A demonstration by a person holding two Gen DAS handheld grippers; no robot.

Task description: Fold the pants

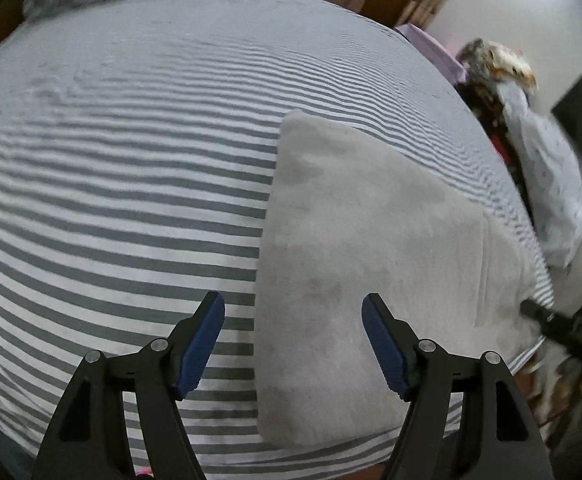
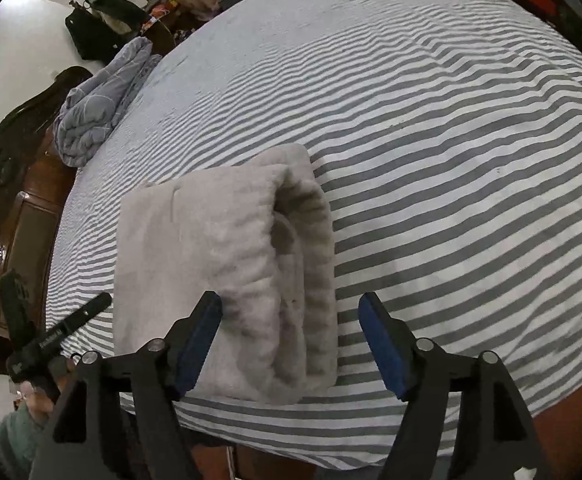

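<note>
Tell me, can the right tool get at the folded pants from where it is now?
Probably yes. The right tool hangs open just above the folded pants on the striped bed, with nothing between them; the left tool is off to one side.

Dim, soft indoor light (heavy fisheye bulge), blurred right edge.

The left black two-finger gripper with blue ribbed pads points steeply downward, jaws spread wide and empty. The right black gripper with matching blue pads tilts downward too, jaws apart, gripping nothing. A hand shows at eight o'clock in the right wrist view.
</note>
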